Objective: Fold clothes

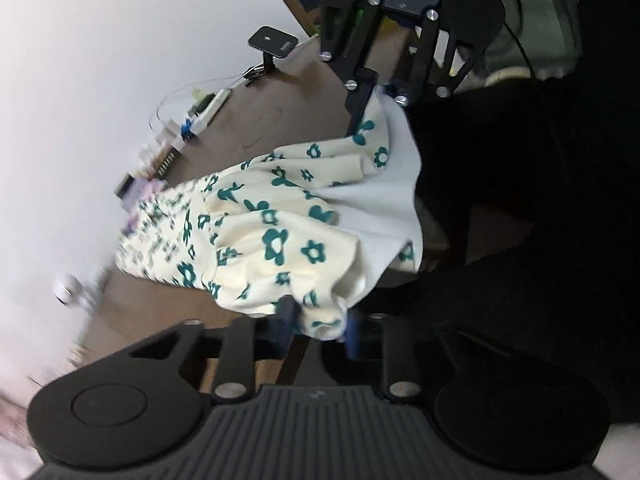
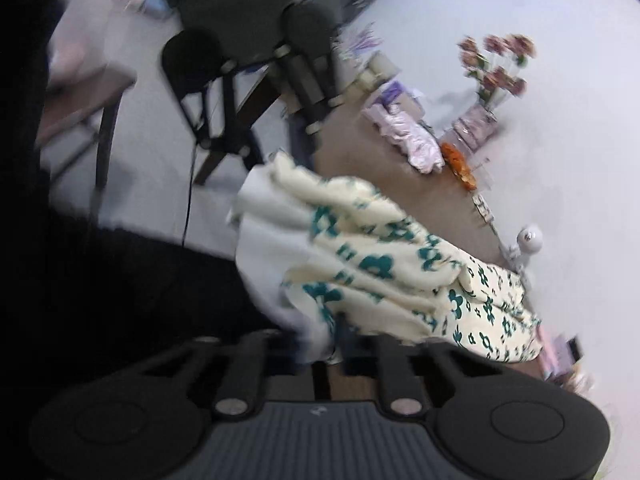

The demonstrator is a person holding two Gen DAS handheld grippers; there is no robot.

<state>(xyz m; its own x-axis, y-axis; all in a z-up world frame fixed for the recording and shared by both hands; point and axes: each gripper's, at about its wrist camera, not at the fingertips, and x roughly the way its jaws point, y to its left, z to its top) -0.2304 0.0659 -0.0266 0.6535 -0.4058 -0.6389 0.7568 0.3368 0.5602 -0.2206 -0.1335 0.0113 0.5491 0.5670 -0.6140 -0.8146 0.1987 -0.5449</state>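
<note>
Right wrist only: pink flowers (image 2: 498,65).

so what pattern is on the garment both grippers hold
Teal flowers on cream garment, clearest in the left wrist view.

A: Where does the cream garment with teal flower print (image 1: 276,236) sit?

B: It spans between both tools. The left gripper (image 1: 316,326) clamps one gathered edge; the right gripper (image 1: 378,98) clamps the opposite edge, across the cloth in the left wrist view. The far portion rests on the brown wooden table (image 1: 256,120).

A: What lies behind the garment?

B: A row of small items along the table's back edge, against the white wall (image 1: 80,80). A black flat device on a clamp stand (image 1: 273,42) stands at one end of that edge.

A: And in the right wrist view?

B: The garment (image 2: 380,264) lies in front; a pink cloth bundle (image 2: 412,140) sits on the table (image 2: 360,156) beyond it, with a bunch of flowers (image 2: 496,64) behind.
</note>
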